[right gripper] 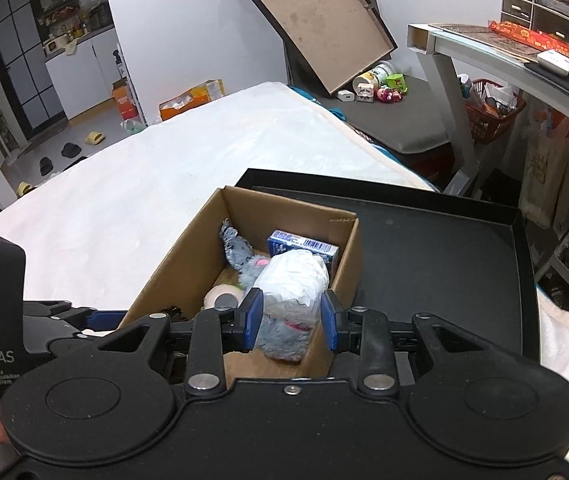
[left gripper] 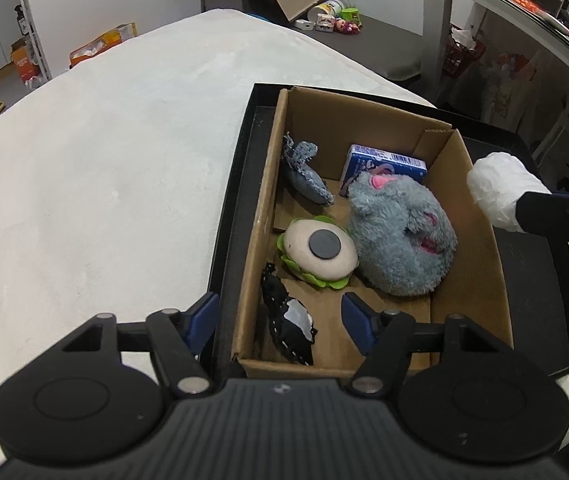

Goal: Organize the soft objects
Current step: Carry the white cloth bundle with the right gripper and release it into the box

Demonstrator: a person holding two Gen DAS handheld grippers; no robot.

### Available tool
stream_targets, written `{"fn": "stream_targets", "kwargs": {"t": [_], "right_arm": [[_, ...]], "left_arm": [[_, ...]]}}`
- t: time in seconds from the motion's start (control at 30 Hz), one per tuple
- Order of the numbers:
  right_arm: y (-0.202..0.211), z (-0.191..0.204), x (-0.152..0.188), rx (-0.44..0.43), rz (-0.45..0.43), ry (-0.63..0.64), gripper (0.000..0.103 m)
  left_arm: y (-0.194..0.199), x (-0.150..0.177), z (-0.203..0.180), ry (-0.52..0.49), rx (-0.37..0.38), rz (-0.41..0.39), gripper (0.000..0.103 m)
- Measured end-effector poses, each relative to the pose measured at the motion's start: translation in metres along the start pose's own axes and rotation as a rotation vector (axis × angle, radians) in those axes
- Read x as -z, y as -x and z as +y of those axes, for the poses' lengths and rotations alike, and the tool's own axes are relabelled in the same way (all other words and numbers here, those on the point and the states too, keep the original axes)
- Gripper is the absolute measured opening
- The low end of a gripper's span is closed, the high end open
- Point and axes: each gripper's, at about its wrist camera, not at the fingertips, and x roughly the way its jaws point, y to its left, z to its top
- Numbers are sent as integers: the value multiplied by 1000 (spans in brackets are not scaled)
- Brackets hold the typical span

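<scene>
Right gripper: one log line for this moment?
right gripper: shut on white wrapped bundle | above cardboard box | left gripper: open, empty

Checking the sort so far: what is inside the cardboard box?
In the cardboard box: grey plush, burger toy, denim piece, black-and-white cloth, blue carton. Anything beneath the plush is hidden.

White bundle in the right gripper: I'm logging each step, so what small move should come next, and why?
Probably ease the right gripper, shut on the white bundle, down toward the cardboard box and let go. The bundle hangs over the box's right side, above the grey plush.
</scene>
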Motion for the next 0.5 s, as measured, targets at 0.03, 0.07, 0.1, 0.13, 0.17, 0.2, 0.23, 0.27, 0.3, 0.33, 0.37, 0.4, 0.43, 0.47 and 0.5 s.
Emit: {"fn": "stream_targets", "kwargs": {"t": [0.03,0.07,0.1,0.13,0.17,0.2,0.23,0.27,0.3,0.33,0.37,0.4,0.43,0.47,0.5], "right_arm": [[0,1,1,1,2,-1,31],[-1,4,2,2,5,0,31],[-1,6,2,3,8,2,31],[-2,7,3,3,11,2,31],[-3,9,4,3,16,0,31],[-4,10,5,2,19,-3,31],[-4,11,7,1,23,-4,31],[-5,14,9,1,28,-5,31],[-6,16,10,1,32,-5,31],[-7,19,12,1,36,-3,31],[-8,22,13,0,40,-1,31],[-8,24,13,-1,42,0,31],[-9,26,14,-2,45,2,31],[-10,28,15,-3,48,3,31],[-11,31,16,-3,51,7,31]], "left_arm": [[0,0,0,-2,4,0,65],[0,1,1,-3,6,0,62],[0,1,2,-2,8,-1,60],[1,2,4,-1,9,-1,58],[1,2,5,0,10,0,55],[1,3,6,2,12,1,52],[0,4,7,4,16,4,50],[0,4,8,6,21,8,45],[0,5,10,8,26,11,42],[-1,6,11,9,30,14,40],[-1,6,12,12,33,11,37],[0,6,13,15,35,8,33],[0,6,14,16,34,5,32],[0,7,16,19,34,2,29],[0,7,17,20,33,-1,26]]}}
